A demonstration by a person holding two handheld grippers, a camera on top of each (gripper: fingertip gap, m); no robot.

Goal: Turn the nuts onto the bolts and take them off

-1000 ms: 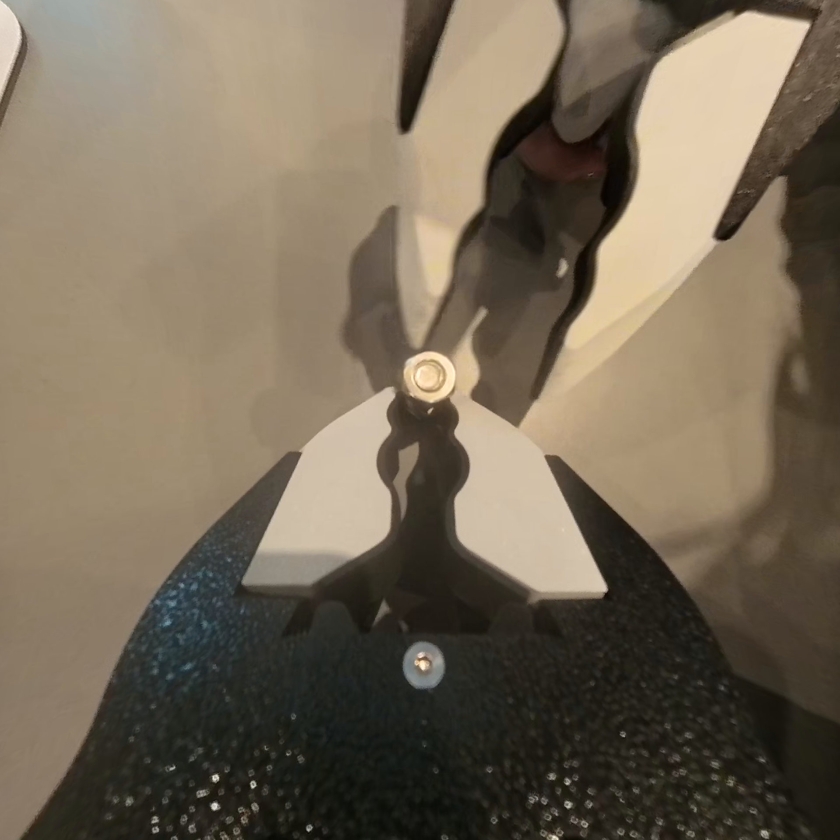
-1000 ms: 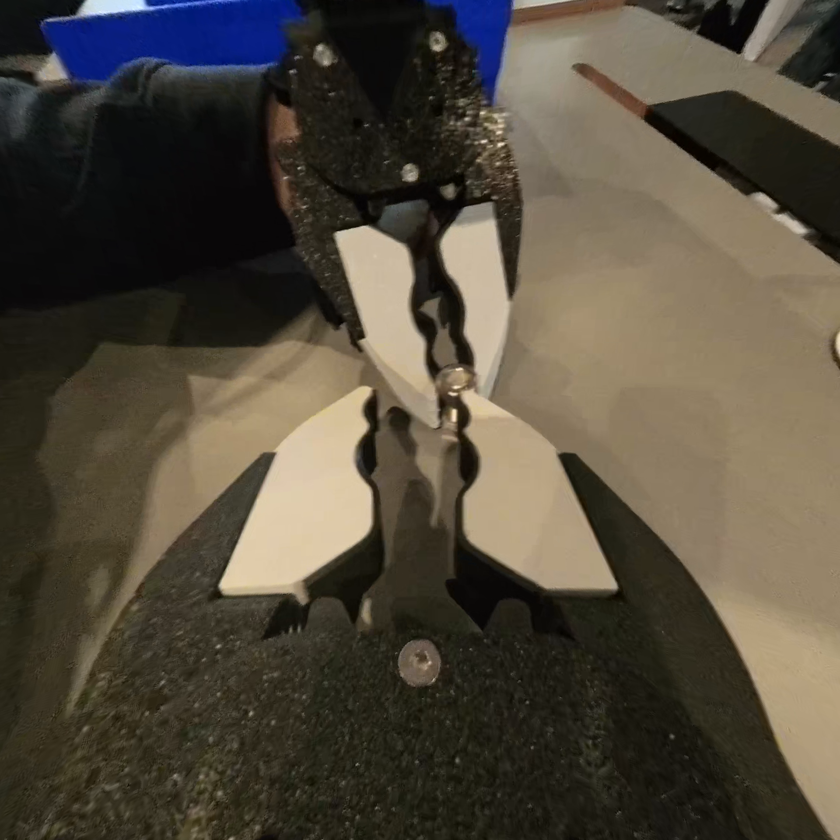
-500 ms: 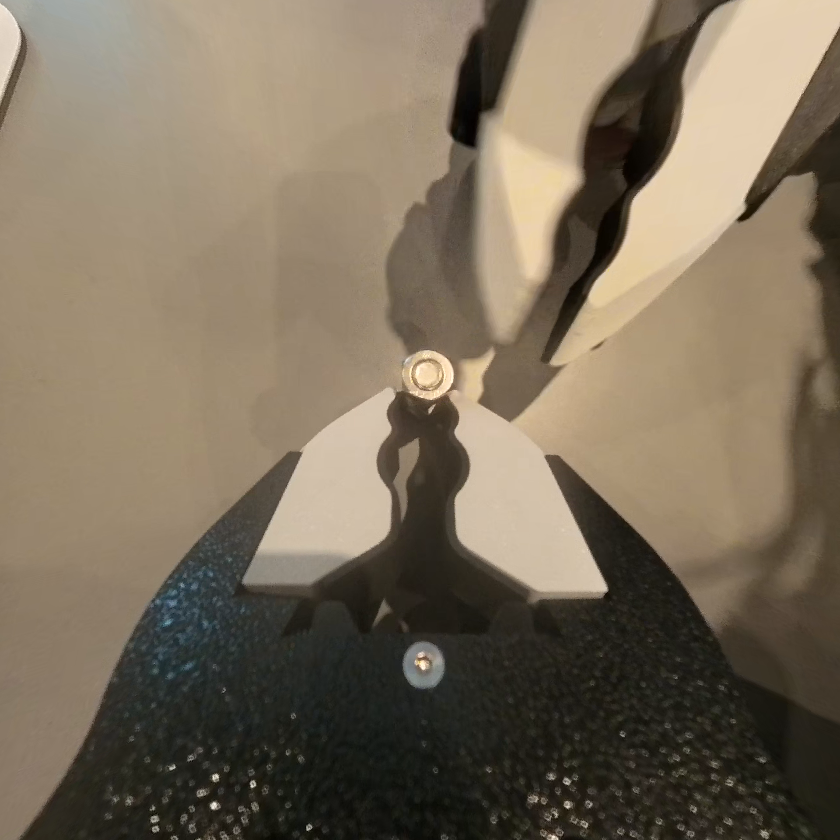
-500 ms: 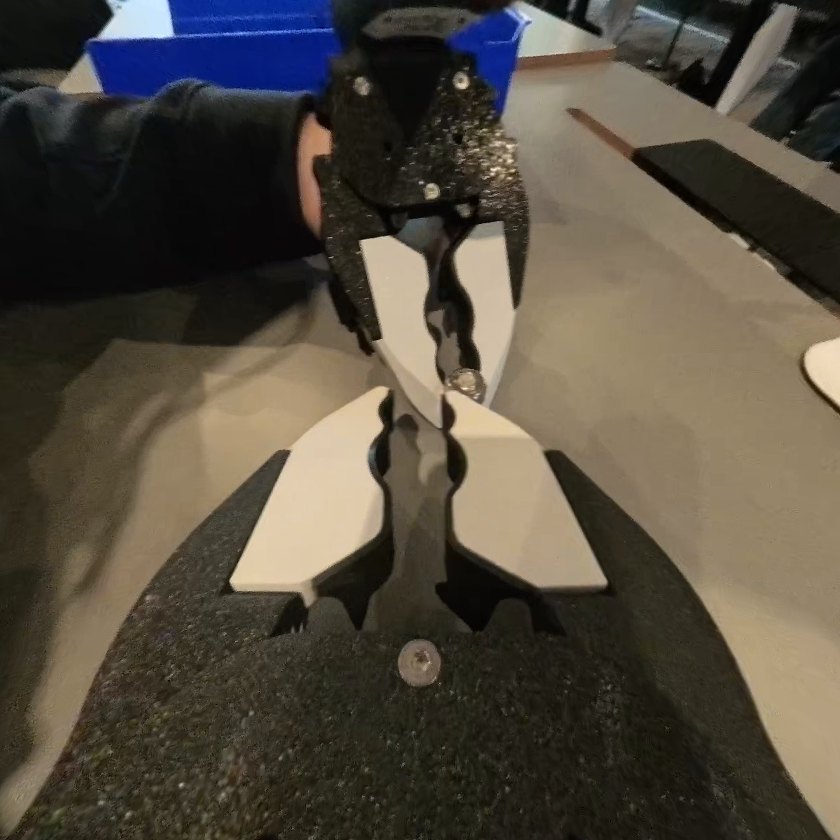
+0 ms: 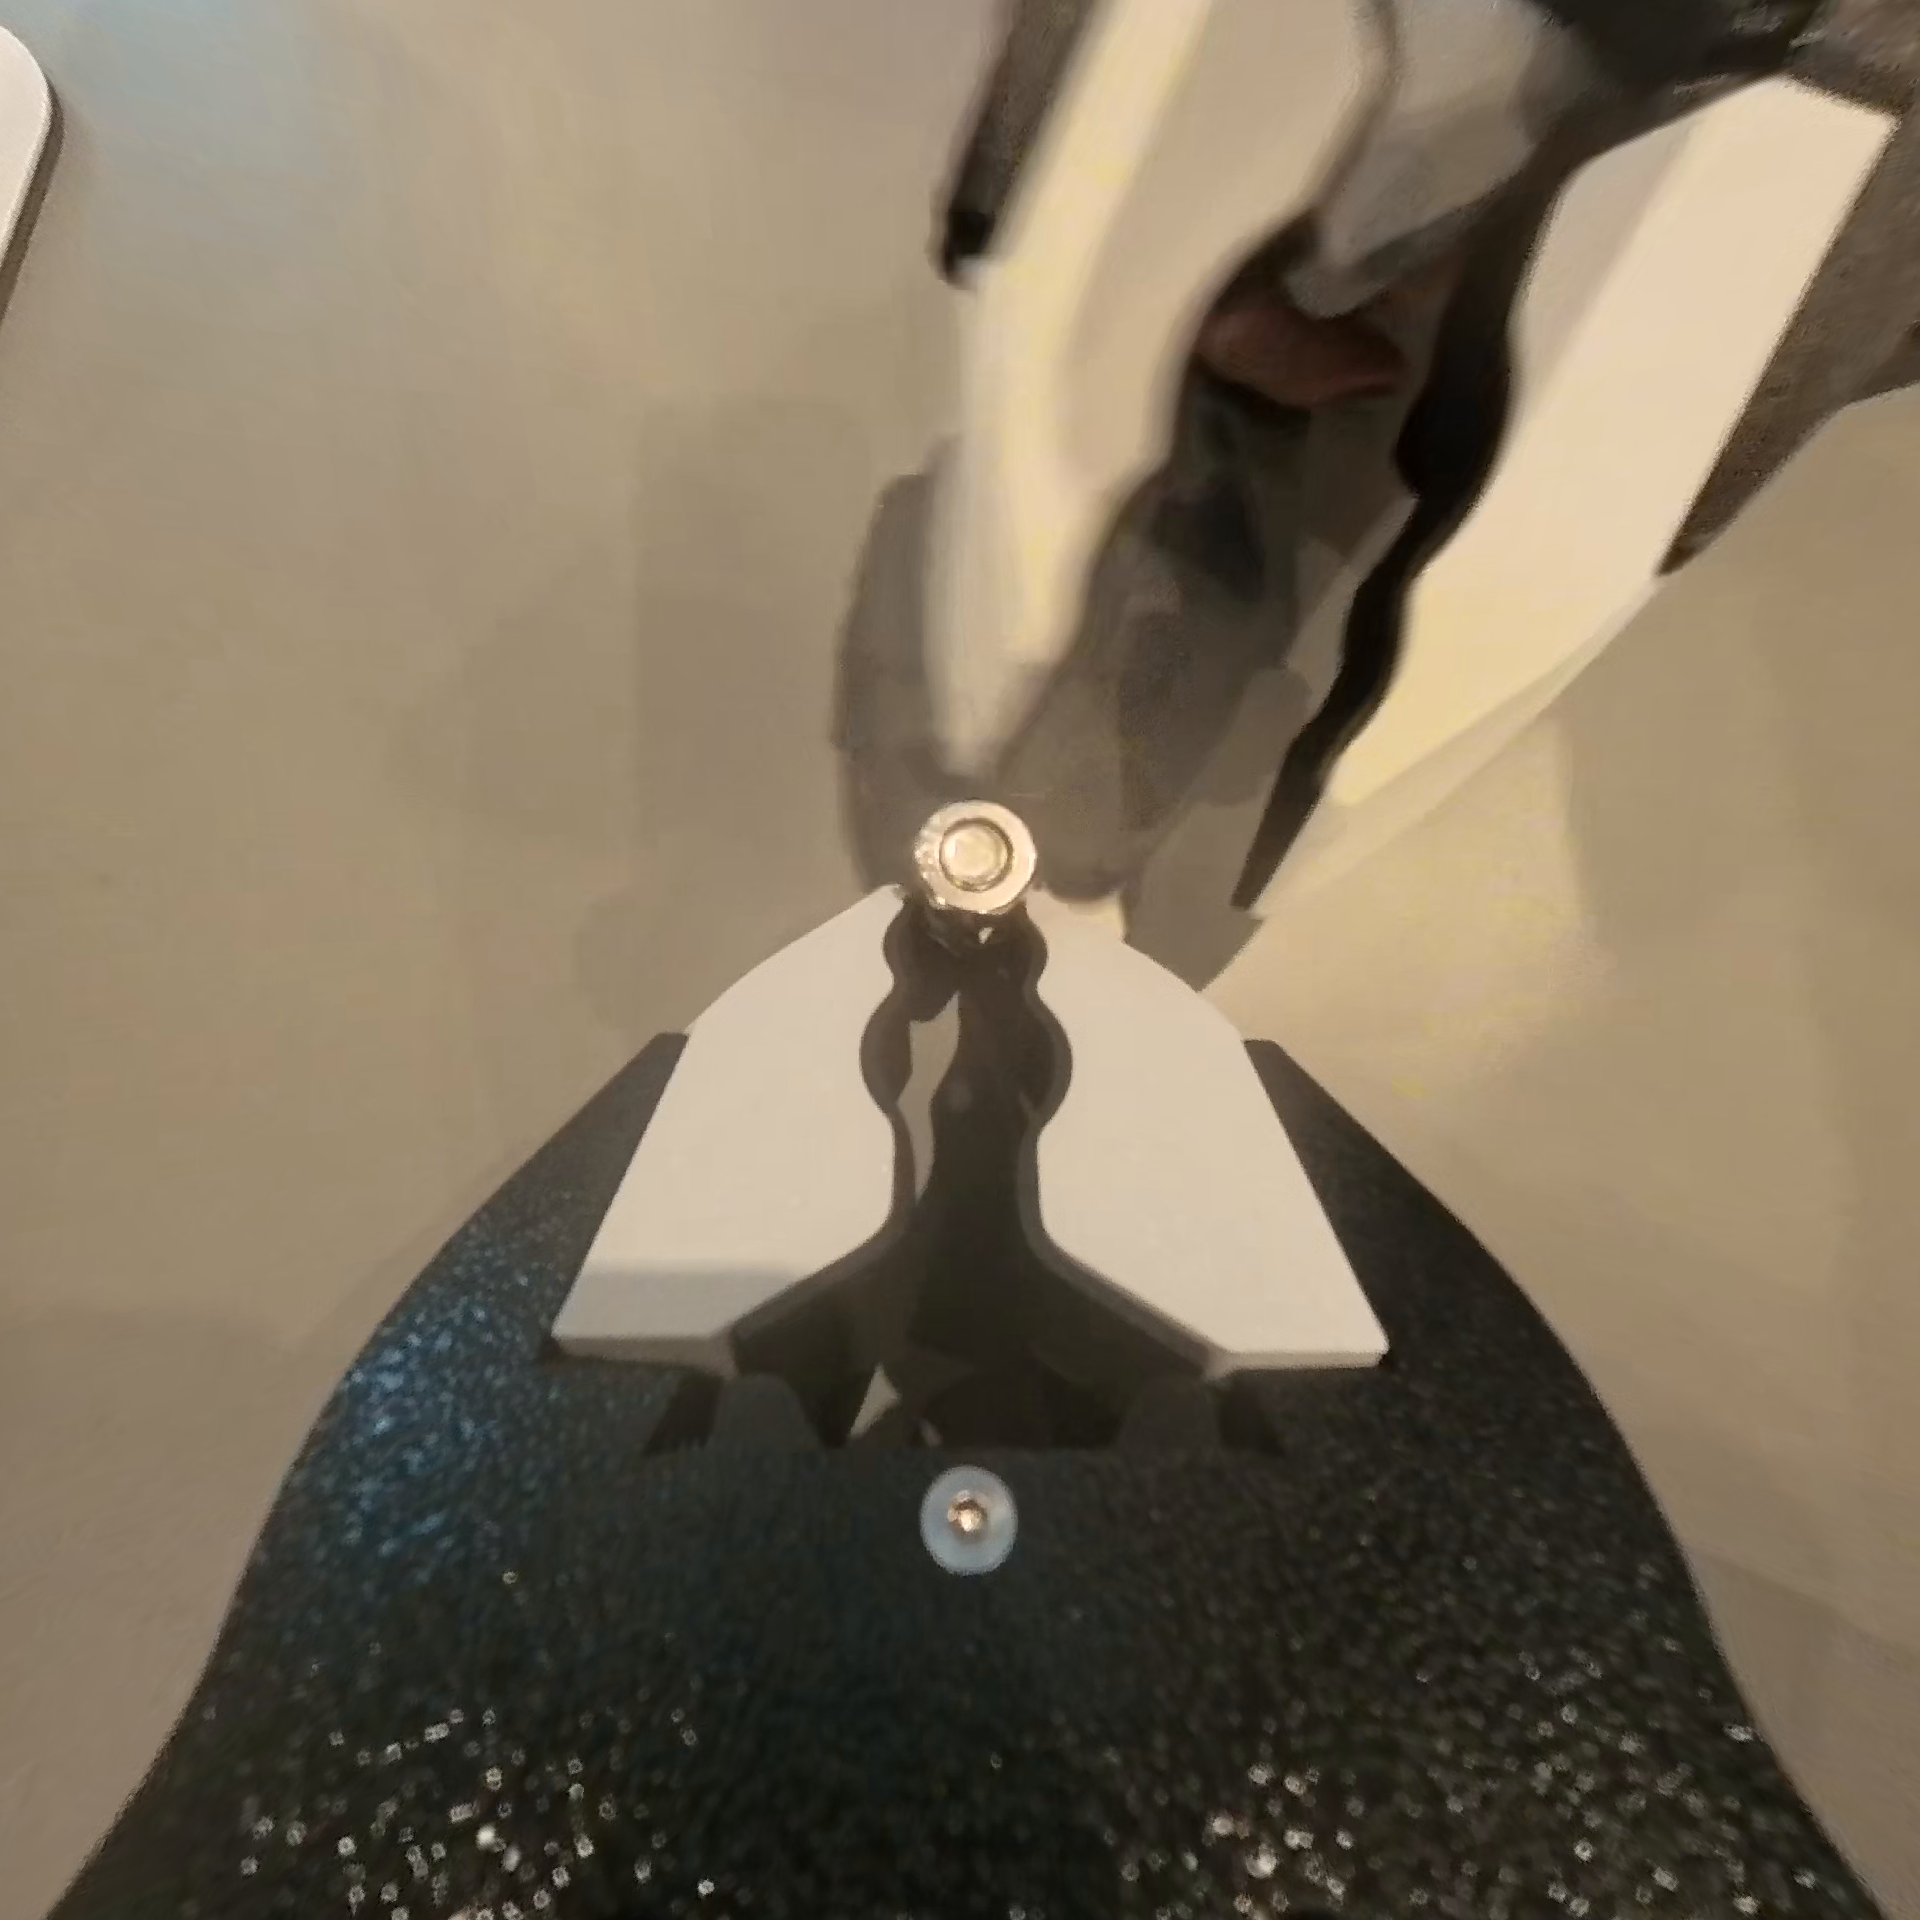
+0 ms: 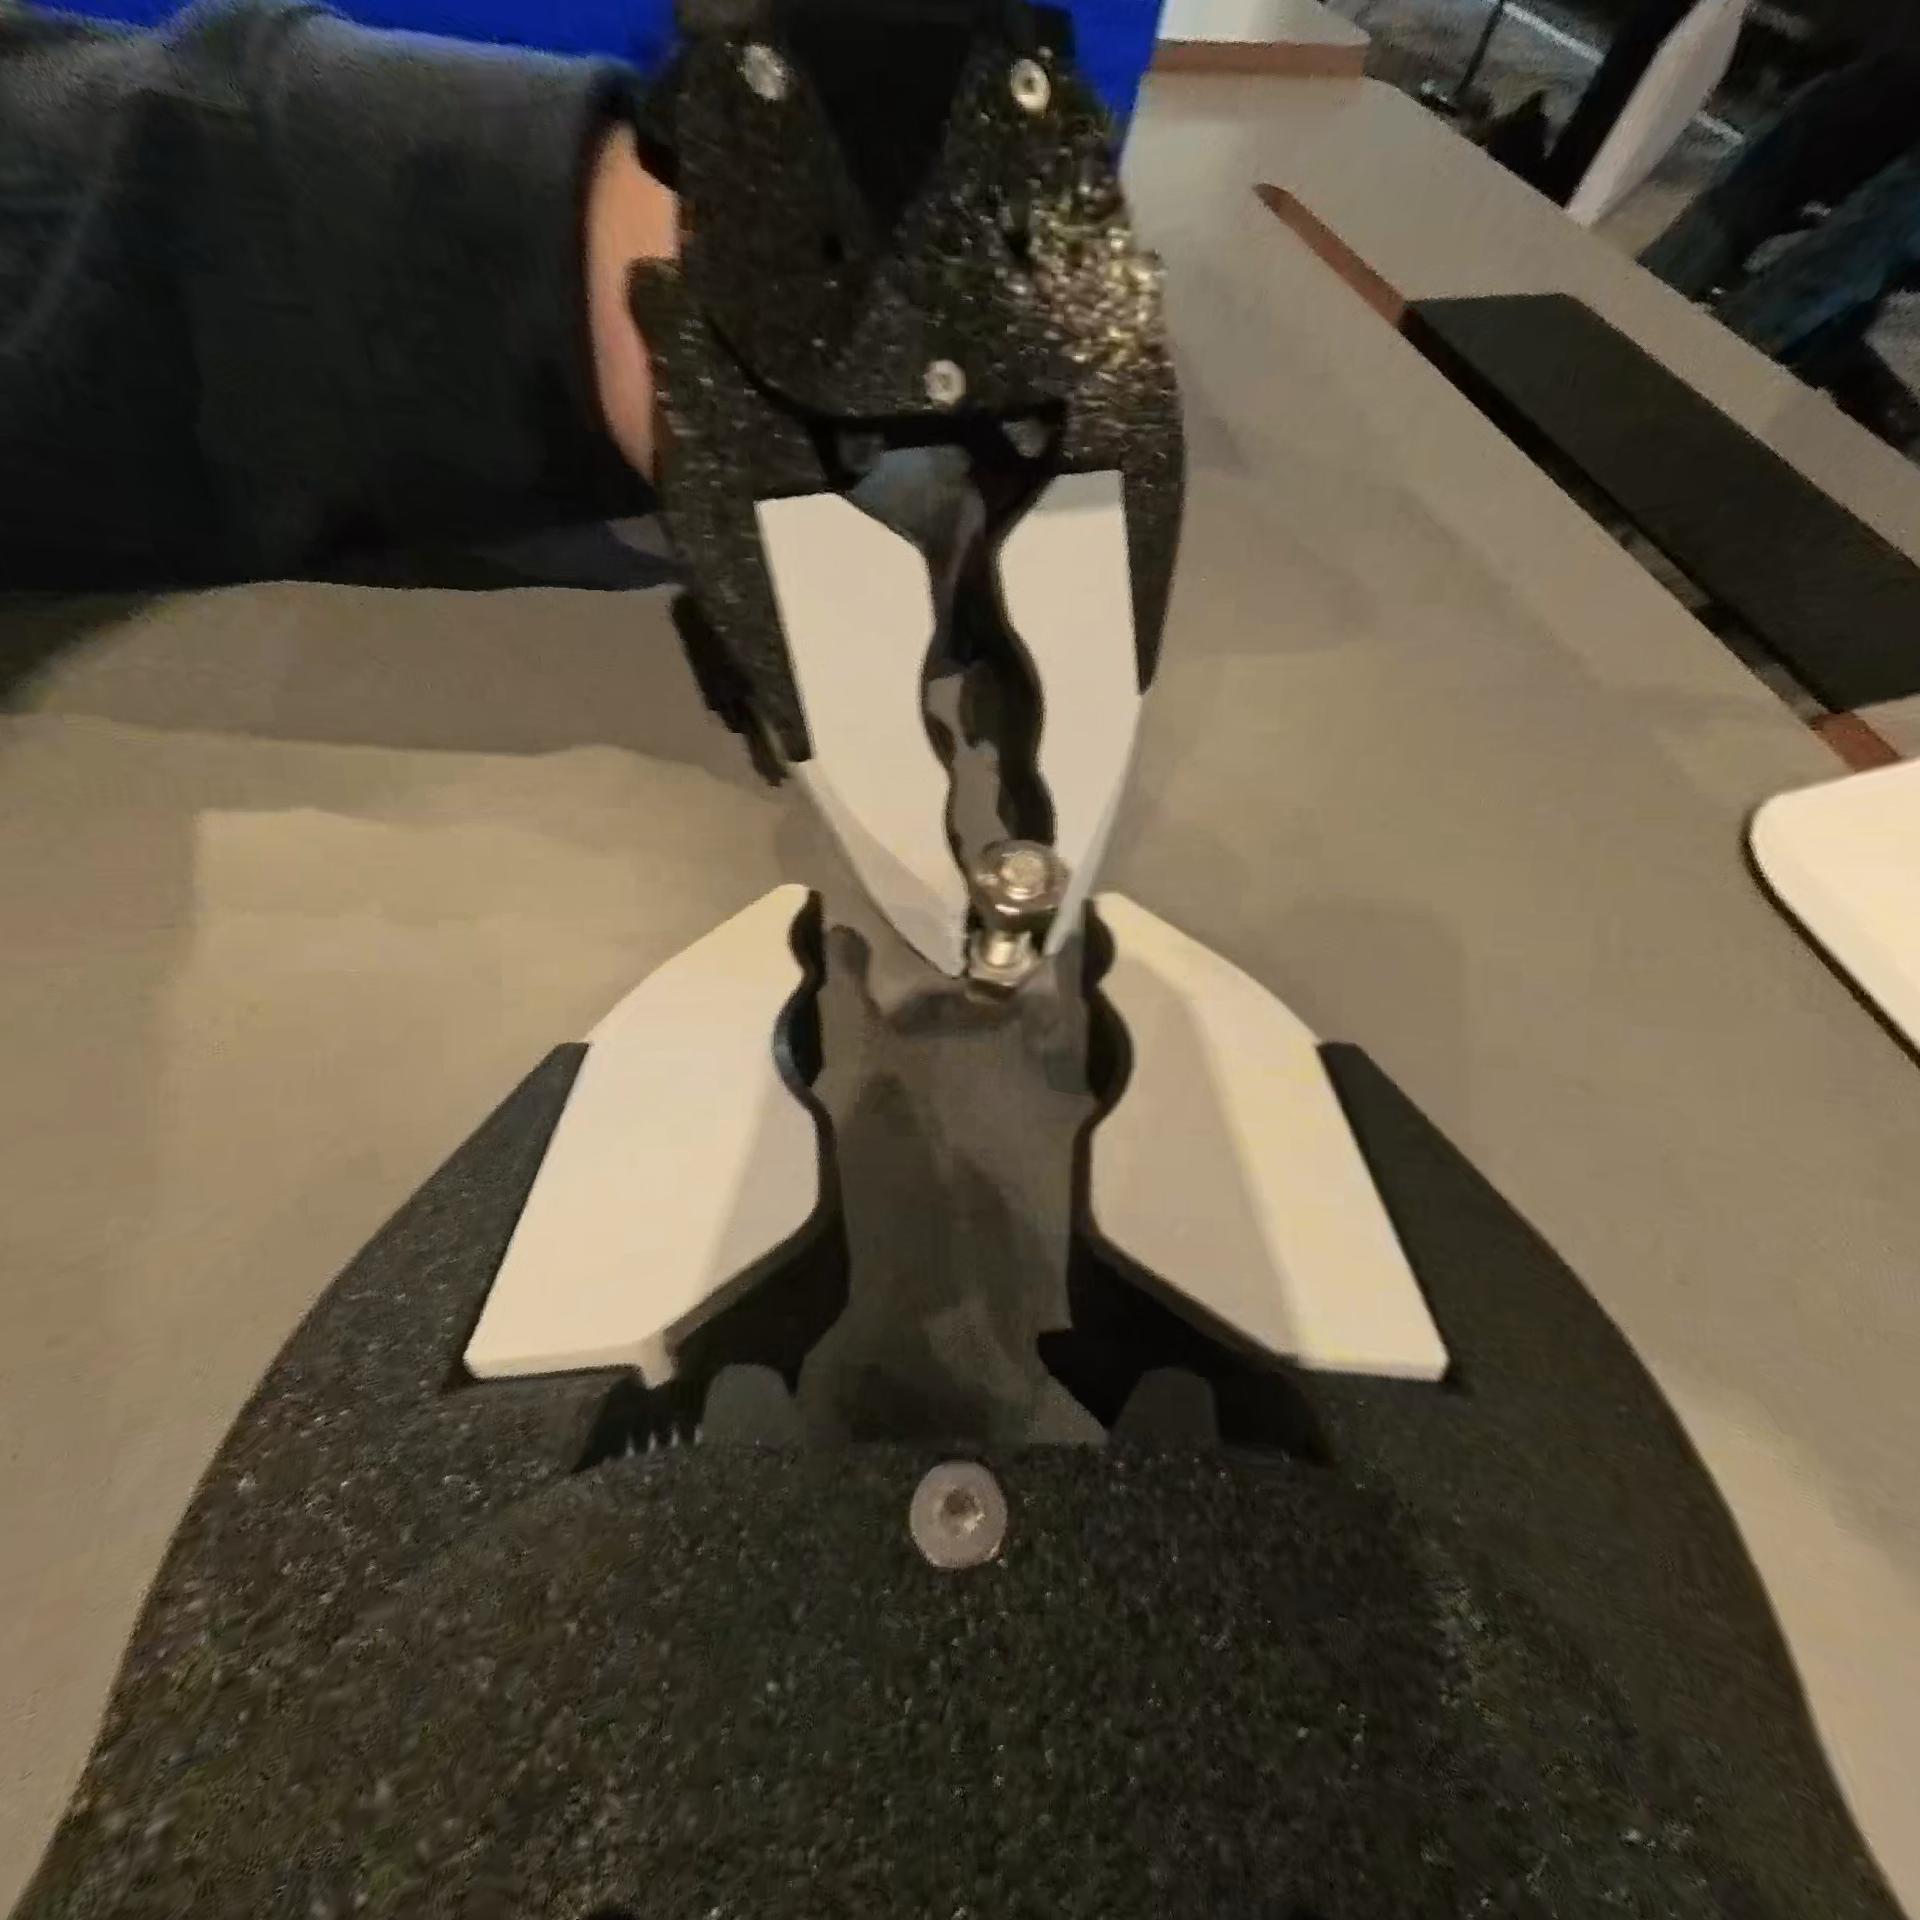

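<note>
A silver bolt with a nut (image 5: 971, 857) on it is pinched at the tips of my left gripper (image 5: 971, 914), which is shut on it. In the right wrist view the left gripper (image 6: 1003, 951) points toward the camera, with the nut (image 6: 1018, 873) at the near end of the bolt. My right gripper (image 6: 951, 909) is open and empty. Its white fingertips (image 6: 1117, 925) stand on either side of the bolt, just short of it. In the left wrist view the right gripper (image 5: 1112, 831) shows blurred at the upper right, with one tip close above the nut.
The grey tabletop (image 6: 364, 935) lies below both grippers. A person's dark sleeve (image 6: 260, 312) holds the left gripper. A blue bin (image 6: 1138, 62) stands behind it. A black mat (image 6: 1662, 499) and a white board (image 6: 1849, 894) lie to the right. A white edge (image 5: 21, 187) shows at far left.
My right gripper's jaws have opened wider and its tips have come back close to the bolt. The left gripper still holds the bolt in the same place.
</note>
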